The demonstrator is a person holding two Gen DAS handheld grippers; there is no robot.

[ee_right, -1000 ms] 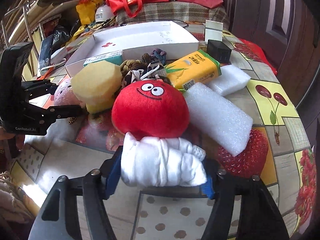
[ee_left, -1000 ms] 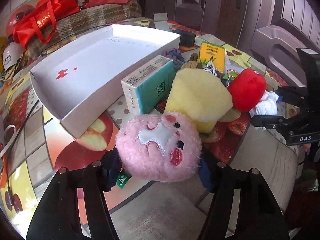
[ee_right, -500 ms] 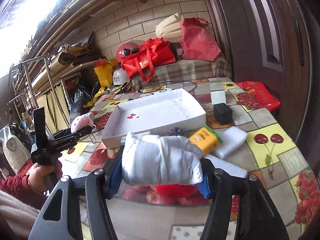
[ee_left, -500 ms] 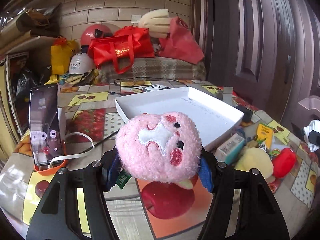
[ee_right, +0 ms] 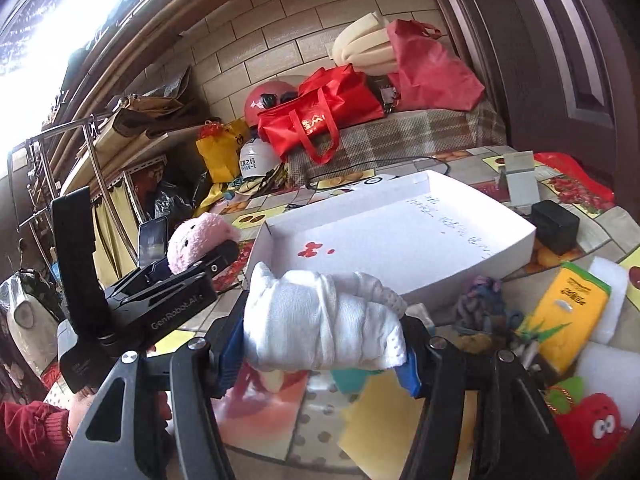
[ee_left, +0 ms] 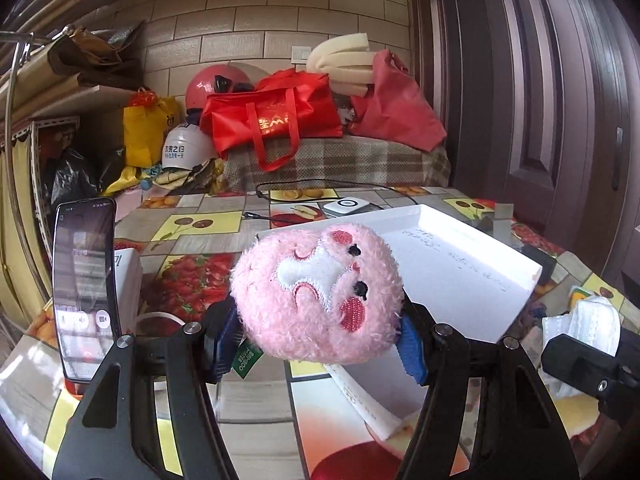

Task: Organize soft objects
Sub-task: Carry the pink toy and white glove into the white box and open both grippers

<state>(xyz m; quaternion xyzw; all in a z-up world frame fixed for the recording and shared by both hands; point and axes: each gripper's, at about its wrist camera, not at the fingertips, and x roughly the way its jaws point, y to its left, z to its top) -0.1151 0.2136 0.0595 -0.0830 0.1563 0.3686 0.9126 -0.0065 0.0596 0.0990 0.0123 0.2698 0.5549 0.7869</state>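
My left gripper (ee_left: 316,344) is shut on a pink plush ball (ee_left: 318,294) and holds it in the air in front of the near left corner of the white shallow box (ee_left: 460,276). It shows in the right wrist view too, where the pink plush (ee_right: 196,240) hangs left of the box (ee_right: 400,236). My right gripper (ee_right: 320,356) is shut on a white rolled cloth (ee_right: 320,320), held above the table in front of the box. The cloth (ee_left: 580,320) also shows at the right edge of the left wrist view.
On the table lie a red plush (ee_right: 592,428), a yellow tissue pack (ee_right: 568,312), white foam blocks (ee_right: 612,360), a yarn bundle (ee_right: 484,300), a black cube (ee_right: 556,226) and a yellow sponge (ee_right: 384,420). A phone (ee_left: 86,280) stands at the left. Red bags (ee_left: 276,120) sit behind.
Both grippers have lifted their loads off the table and risen toward the white box. The left one has swung closer to the box's near corner in the last half second.
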